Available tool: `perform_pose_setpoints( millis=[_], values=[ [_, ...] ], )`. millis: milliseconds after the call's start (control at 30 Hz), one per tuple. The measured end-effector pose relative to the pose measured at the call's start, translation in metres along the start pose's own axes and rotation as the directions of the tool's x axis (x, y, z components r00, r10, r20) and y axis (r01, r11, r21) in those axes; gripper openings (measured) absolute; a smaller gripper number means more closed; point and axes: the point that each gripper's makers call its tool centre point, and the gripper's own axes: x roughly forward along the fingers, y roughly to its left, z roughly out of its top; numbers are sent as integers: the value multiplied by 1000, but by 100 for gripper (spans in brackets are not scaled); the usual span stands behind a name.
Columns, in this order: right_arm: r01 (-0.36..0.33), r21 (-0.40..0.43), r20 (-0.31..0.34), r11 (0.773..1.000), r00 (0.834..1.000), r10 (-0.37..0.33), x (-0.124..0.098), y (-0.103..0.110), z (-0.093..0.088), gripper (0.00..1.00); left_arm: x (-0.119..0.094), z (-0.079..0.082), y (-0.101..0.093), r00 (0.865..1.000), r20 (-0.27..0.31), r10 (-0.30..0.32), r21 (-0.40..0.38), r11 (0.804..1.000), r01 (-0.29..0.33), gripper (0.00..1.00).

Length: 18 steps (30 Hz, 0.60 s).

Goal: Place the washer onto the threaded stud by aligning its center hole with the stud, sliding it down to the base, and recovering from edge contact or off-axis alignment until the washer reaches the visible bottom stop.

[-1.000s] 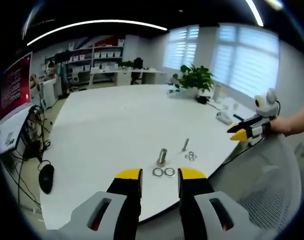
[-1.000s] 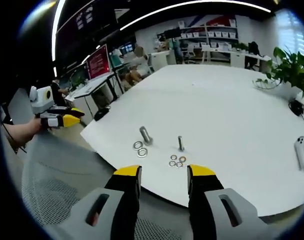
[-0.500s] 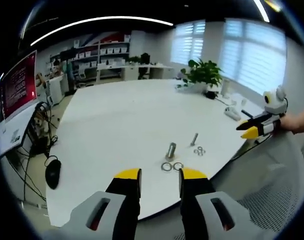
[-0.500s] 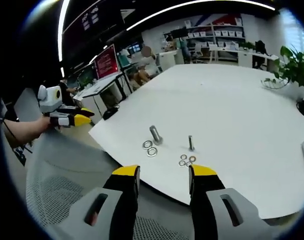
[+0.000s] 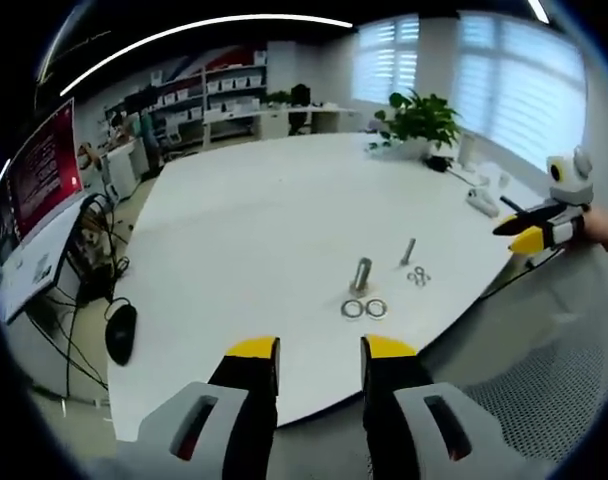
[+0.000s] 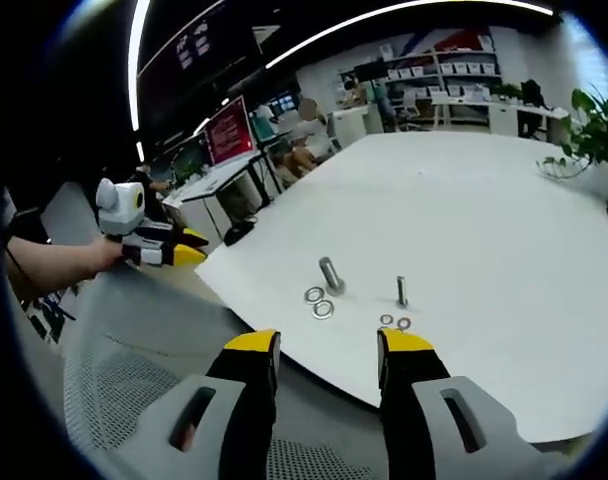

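Small washers (image 6: 395, 322) by thin stud (image 6: 402, 291) too tiny to count; person's forearm (image 6: 44, 268) cut by edge.

Both cams sit off the desk (image 5: 244, 230) edge, well back. Left gripper view faces the windows, right gripper view the monitors. Shared: desk, studs (image 5: 361, 275) (image 6: 330, 274), washers (image 5: 364, 309) (image 6: 318, 301); each sees the other gripper.

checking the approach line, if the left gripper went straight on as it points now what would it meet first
Probably the white table near its edge, just short of the two large washers beside the thick stud. Depth is unclear.
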Motion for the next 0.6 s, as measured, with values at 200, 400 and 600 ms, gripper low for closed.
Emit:
perform_pose_setpoints(
  millis=[200,400,600],
  values=[
    [4,-4,-5,1000,1000,-4,0,0,-1,41,0,-2,-1,1000,-10,-4,-9,1000,4,30],
    [27,20,18,999,999,-27,-3,-6,3,41,-1,3,-6,1000,5,-28,-6,1000,28,30],
    [51,35,32,998,998,-52,-5,-11,4,41,1,-1,-16,997,-33,-69,18,997,70,31]
  ],
)
